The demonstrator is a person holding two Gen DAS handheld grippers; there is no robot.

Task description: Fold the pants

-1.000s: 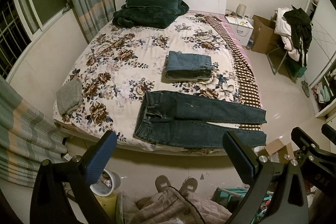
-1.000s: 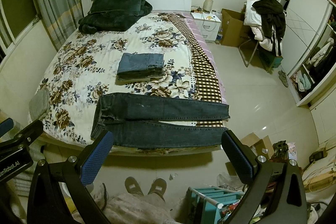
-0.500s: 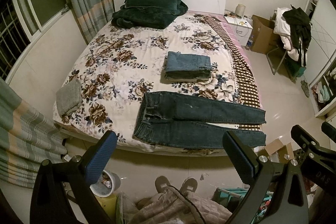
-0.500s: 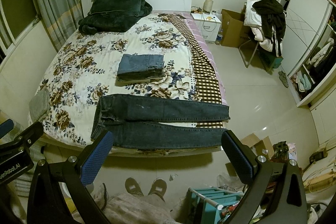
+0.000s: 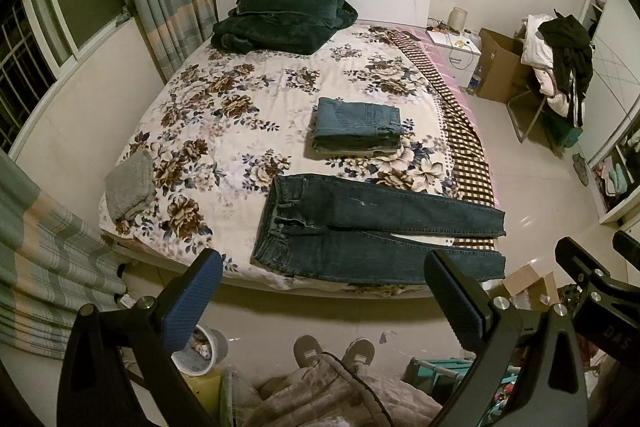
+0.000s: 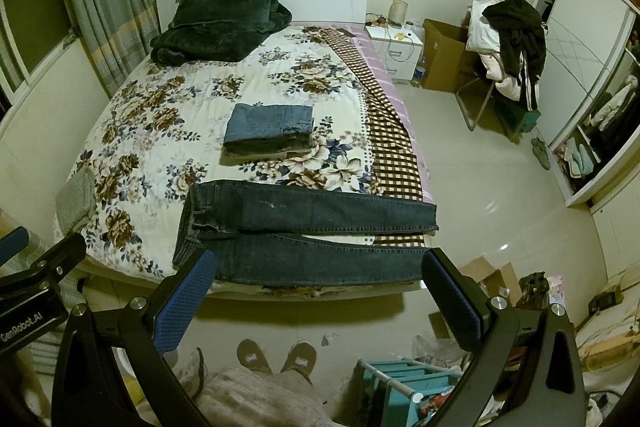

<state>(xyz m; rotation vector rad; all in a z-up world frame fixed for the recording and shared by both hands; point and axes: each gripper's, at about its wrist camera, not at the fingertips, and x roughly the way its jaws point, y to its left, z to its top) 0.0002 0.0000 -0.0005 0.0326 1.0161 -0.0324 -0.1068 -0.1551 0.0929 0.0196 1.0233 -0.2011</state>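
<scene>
Dark blue jeans (image 5: 372,227) lie flat along the near edge of the flowered bed (image 5: 224,115), waist to the left, both legs stretched to the right; they also show in the right wrist view (image 6: 304,227). My left gripper (image 5: 324,291) is open and empty, held back from the bed above the floor. My right gripper (image 6: 316,291) is also open and empty, likewise short of the bed's near edge. Neither touches the jeans.
A stack of folded jeans (image 5: 358,125) sits mid-bed. A dark green blanket (image 5: 280,17) lies by the headboard, a grey cloth (image 5: 130,183) at the left corner. A nightstand (image 5: 454,55), boxes and a clothes-laden chair (image 5: 560,67) stand right. My feet (image 5: 334,351) are below.
Both views have shifted very slightly; the jeans lie unchanged and both grippers stay open and away from the bed.
</scene>
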